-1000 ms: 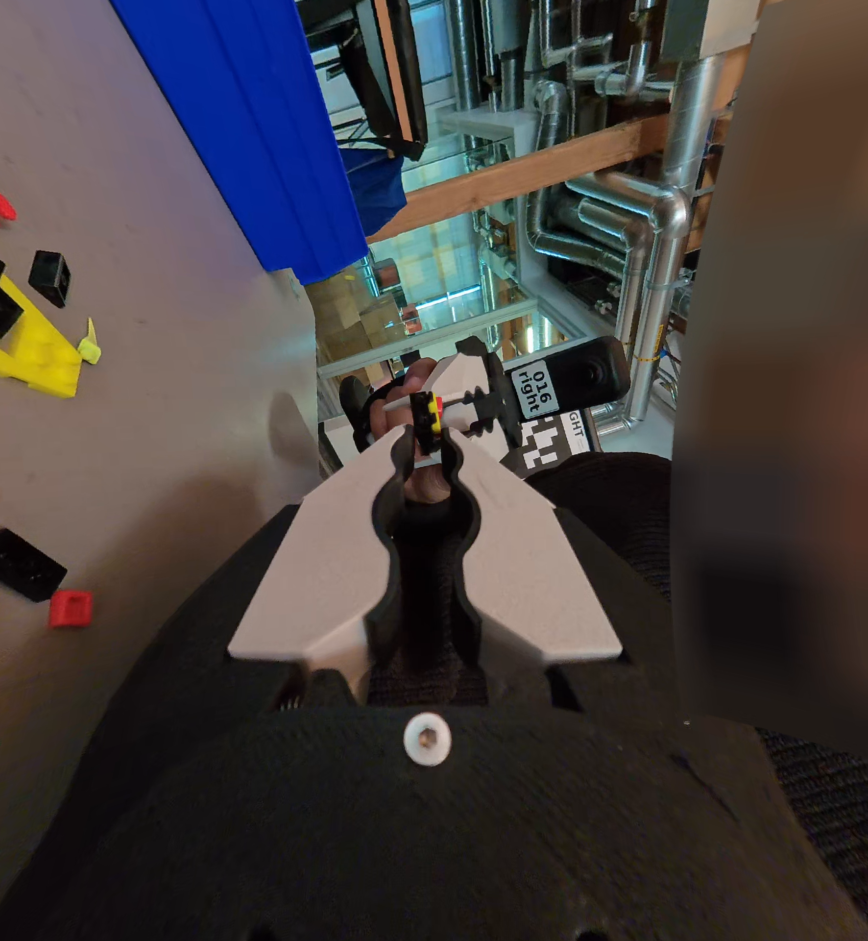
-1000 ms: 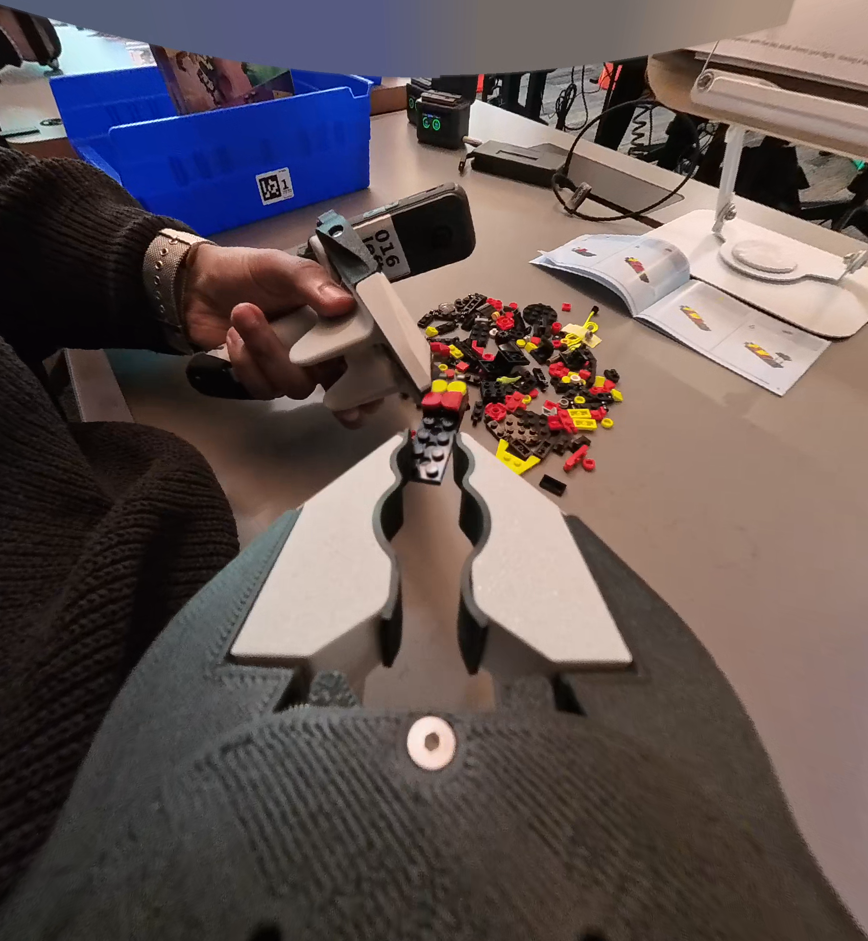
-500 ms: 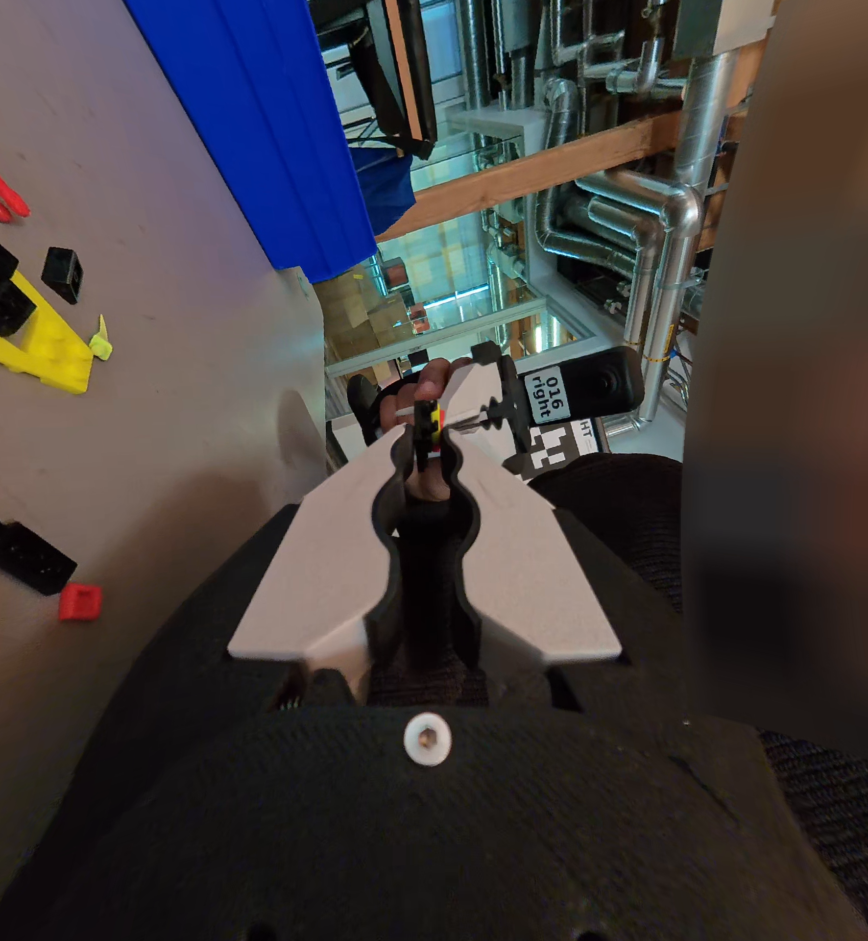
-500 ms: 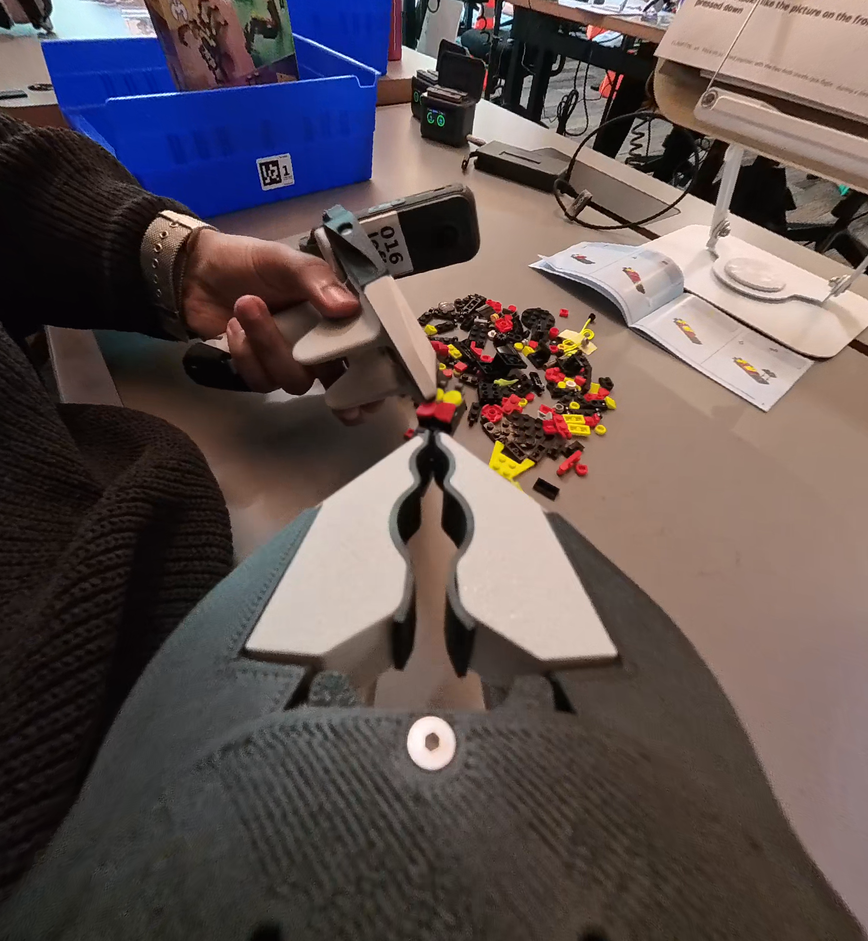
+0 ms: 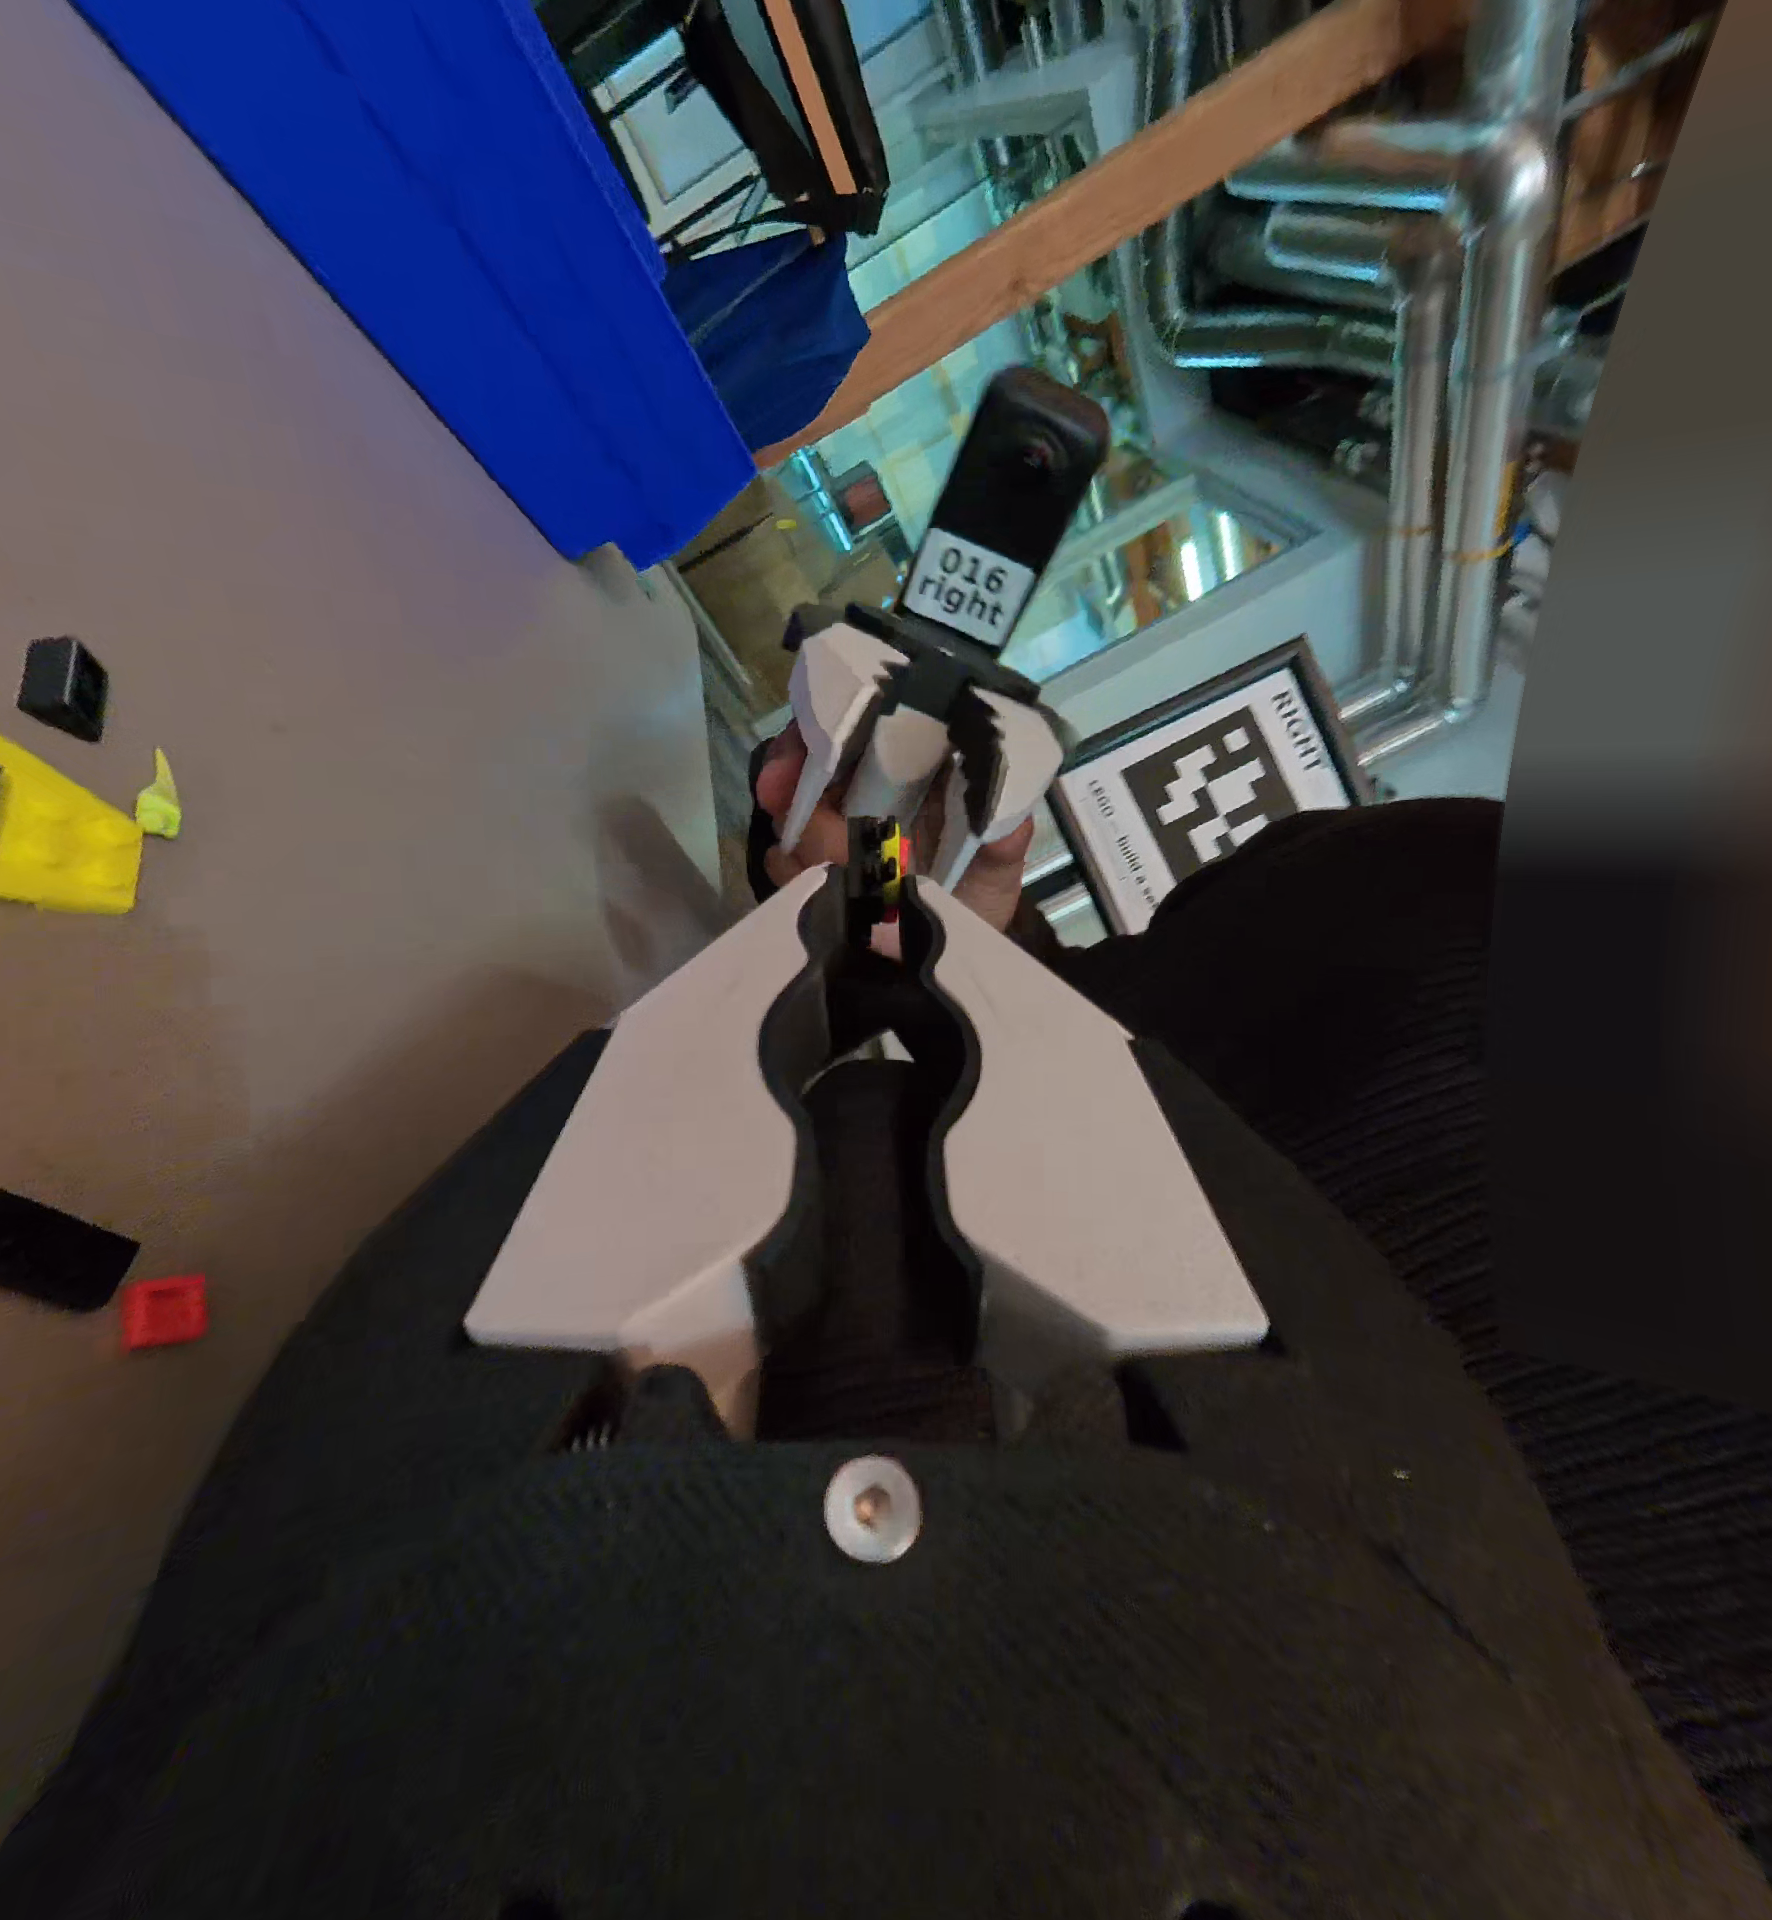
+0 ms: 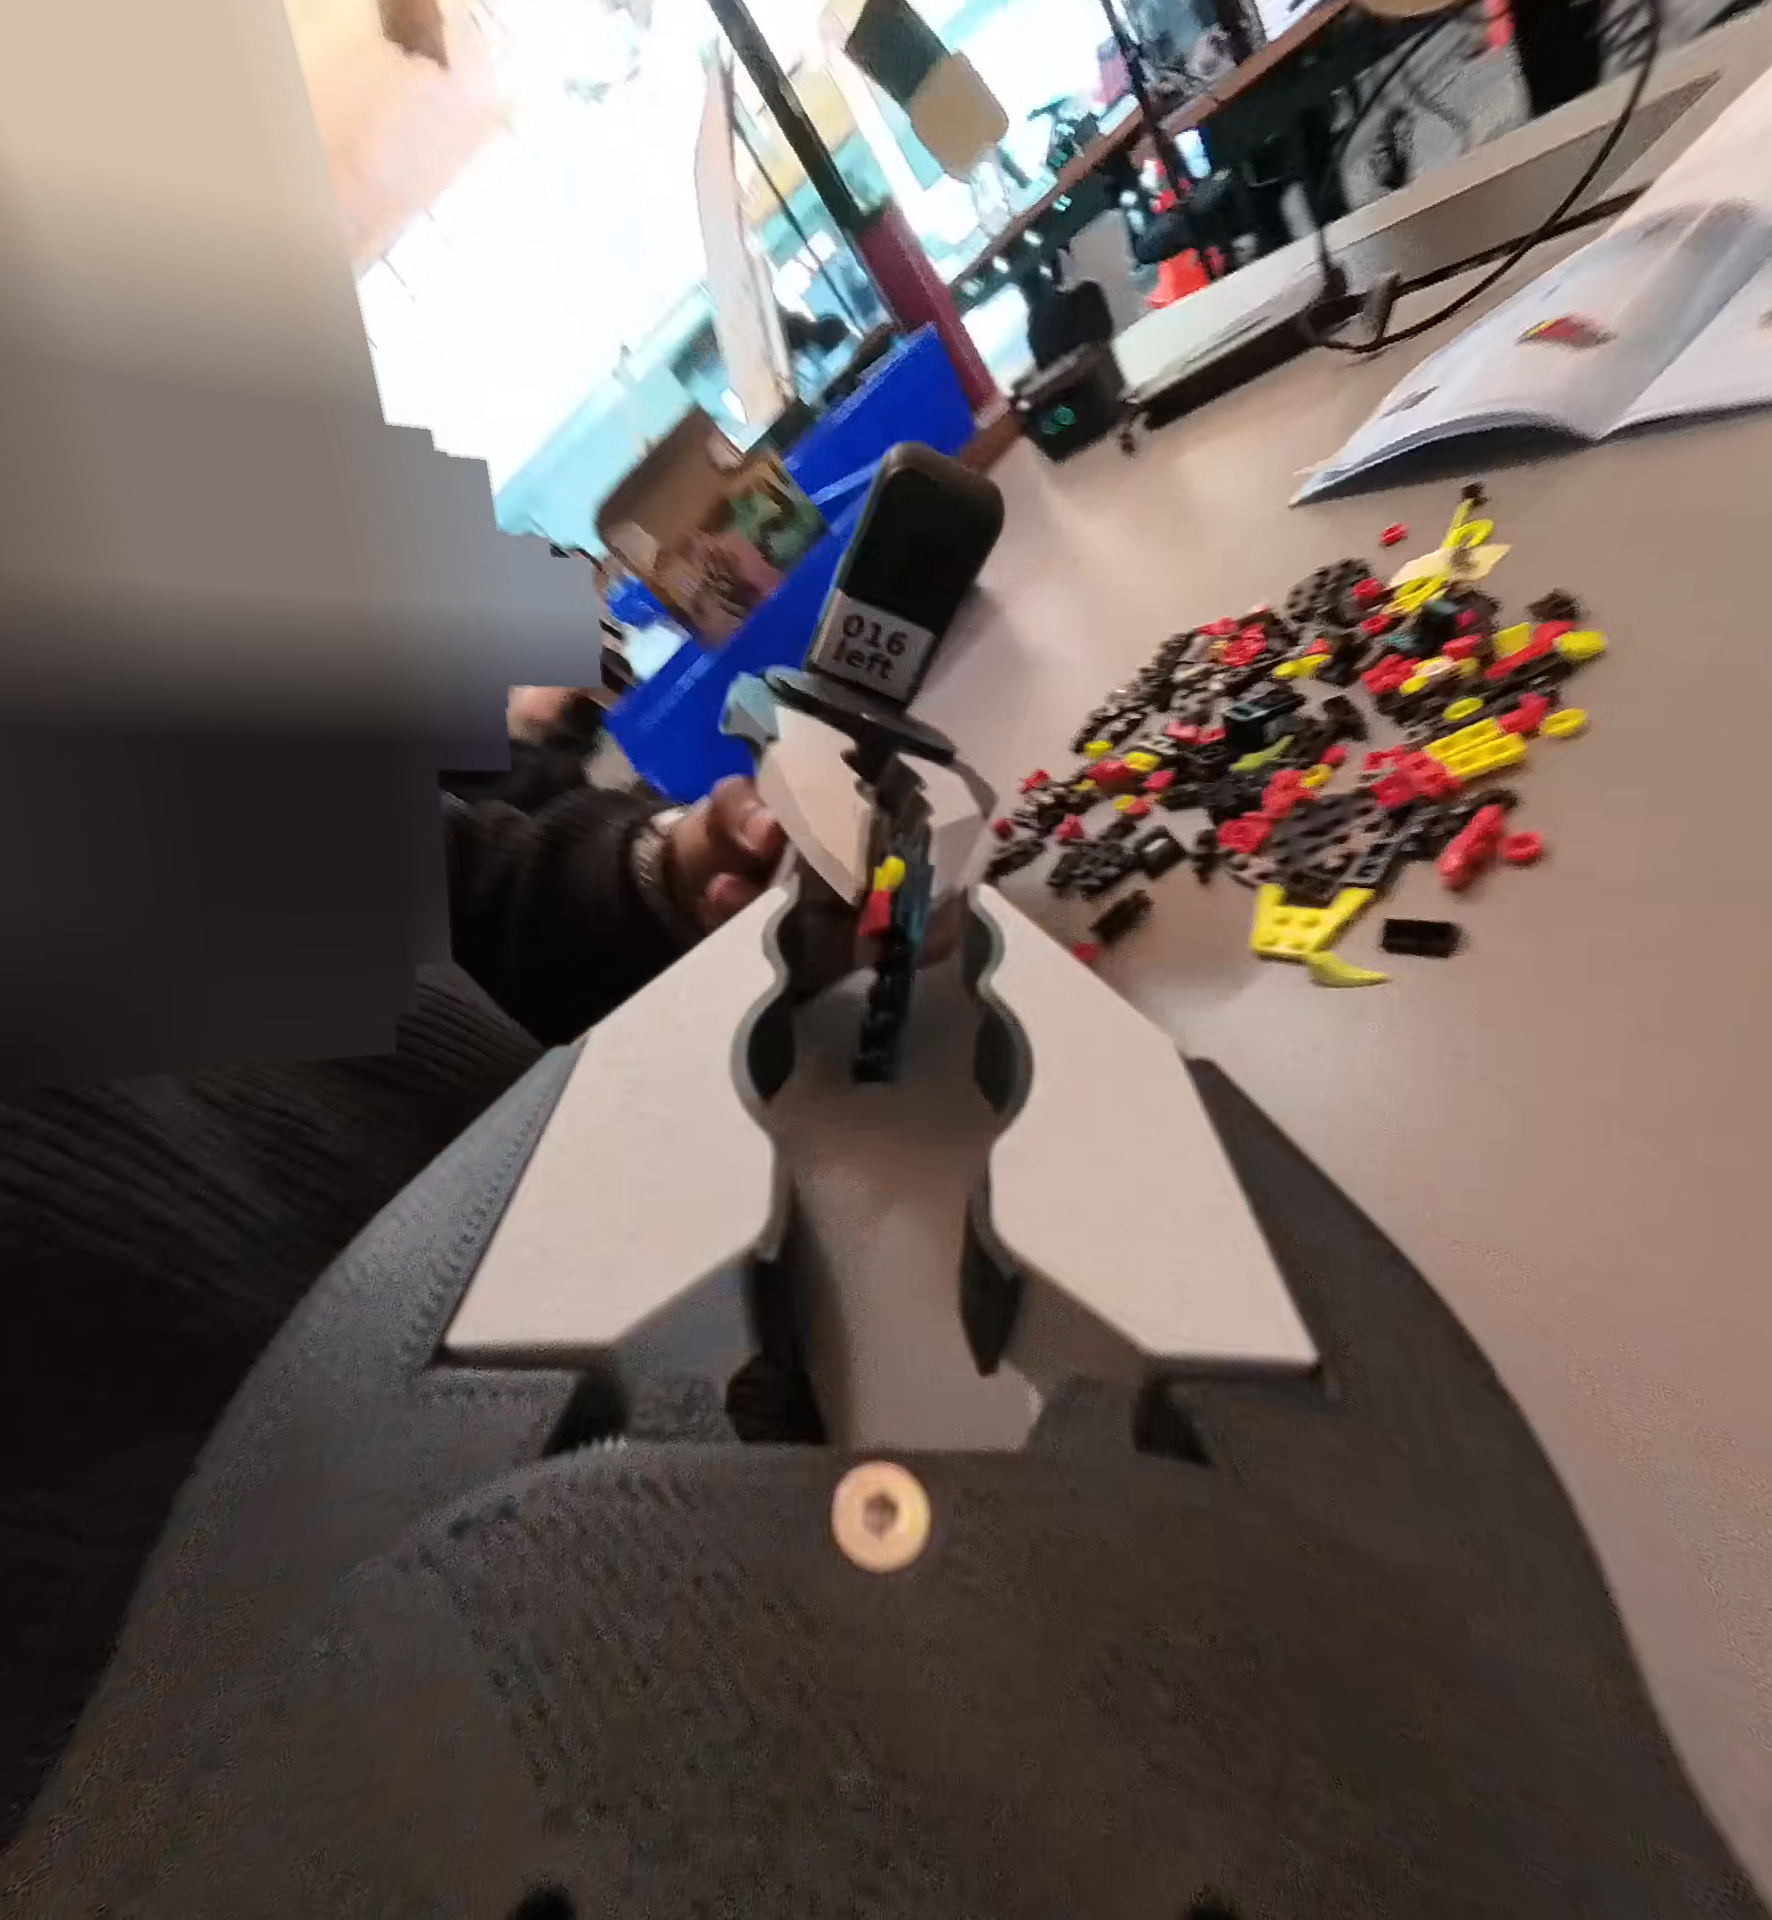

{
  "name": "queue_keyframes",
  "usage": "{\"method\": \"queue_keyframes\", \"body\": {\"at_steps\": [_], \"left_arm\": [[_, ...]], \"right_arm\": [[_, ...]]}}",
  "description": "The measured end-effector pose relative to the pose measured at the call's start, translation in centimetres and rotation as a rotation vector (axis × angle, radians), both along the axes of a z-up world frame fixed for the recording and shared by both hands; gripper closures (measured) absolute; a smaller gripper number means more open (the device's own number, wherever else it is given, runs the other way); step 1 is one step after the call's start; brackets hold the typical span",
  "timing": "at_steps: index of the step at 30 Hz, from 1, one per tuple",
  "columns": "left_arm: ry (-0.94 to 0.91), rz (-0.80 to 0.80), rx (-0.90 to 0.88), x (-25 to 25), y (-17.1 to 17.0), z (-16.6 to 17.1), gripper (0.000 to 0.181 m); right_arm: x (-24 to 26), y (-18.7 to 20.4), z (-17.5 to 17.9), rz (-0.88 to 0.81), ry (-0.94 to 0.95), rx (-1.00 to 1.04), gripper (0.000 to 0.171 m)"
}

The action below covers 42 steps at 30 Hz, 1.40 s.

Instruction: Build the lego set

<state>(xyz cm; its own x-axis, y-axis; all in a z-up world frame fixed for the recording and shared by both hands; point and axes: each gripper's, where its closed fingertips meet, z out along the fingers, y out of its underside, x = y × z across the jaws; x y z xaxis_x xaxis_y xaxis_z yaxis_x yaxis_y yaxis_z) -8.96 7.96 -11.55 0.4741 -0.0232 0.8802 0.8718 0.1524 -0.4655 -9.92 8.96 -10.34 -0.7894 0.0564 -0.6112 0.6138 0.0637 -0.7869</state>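
A small lego assembly (image 5: pixel 874 862), a thin black strip with yellow and red bits, is held off the table between the two grippers. My left gripper (image 5: pixel 874 896) is shut on it. In the right wrist view the same strip (image 6: pixel 887 997) stands edge-on in the gap of my right gripper (image 6: pixel 874 912), whose fingers are spread wide on either side without touching it. The left gripper (image 6: pixel 892 831) faces me there, the right gripper (image 5: pixel 913 779) faces me in the left wrist view. A pile of loose black, red and yellow pieces (image 6: pixel 1329 748) lies on the grey table (image 6: pixel 1484 1143).
A yellow wedge plate (image 6: pixel 1297 920) and a black brick (image 6: pixel 1420 935) lie at the pile's near edge. An open instruction booklet (image 6: pixel 1640 332) lies farther back. A blue bin (image 6: pixel 820 561) stands behind the left gripper. A person's dark sleeves are close on the left.
My right gripper was shut on the assembly half a second ago and has opened wide. Both grippers have turned and now face each other end-on. The left gripper kept its hold.
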Motion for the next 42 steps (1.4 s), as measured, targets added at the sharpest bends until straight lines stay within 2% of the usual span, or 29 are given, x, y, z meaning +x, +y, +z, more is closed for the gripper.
{"method": "queue_keyframes", "body": {"at_steps": [1, 4, 9, 17, 30, 35, 37, 39, 42], "left_arm": [[0.024, 0.004, -0.013, 0.0, 0.1, 0.0, 0.173], [0.068, 0.003, -0.03, 0.2, 0.2, 0.2, 0.174], [0.085, -0.004, -0.033, 0.4, 0.5, 0.2, 0.174], [0.122, -0.024, -0.056, 0.9, 0.8, 0.2, 0.174], [0.158, -0.027, -0.098, 1.1, 1.0, -0.2, 0.174], [0.135, -0.019, -0.075, 0.9, 0.9, 0.0, 0.174], [0.124, -0.009, -0.068, 0.7, 0.8, 0.0, 0.174], [0.116, 0.003, -0.068, 0.5, 0.6, 0.0, 0.174], [0.098, 0.009, -0.054, 0.2, 0.4, 0.1, 0.174]], "right_arm": [[0.0, 0.0, 0.2, 0.014, -0.062, -0.04, 0.142], [0.3, -0.2, 0.0, 0.045, -0.15, -0.073, 0.142], [0.7, -0.6, -0.8, 0.061, -0.134, -0.02, 0.145], [1.4, -0.9, -0.9, 0.111, -0.161, -0.029, 0.161], [1.6, -0.8, -1.3, 0.129, -0.193, 0.002, 0.163], [1.3, -0.9, -1.1, 0.115, -0.151, -0.012, 0.163], [0.8, -0.5, -0.7, 0.092, -0.14, -0.034, 0.147], [0.0, 0.0, -0.3, 0.055, -0.119, -0.044, 0.154], [-0.1, 0.2, -0.7, 0.04, -0.07, 0.006, 0.154]]}}
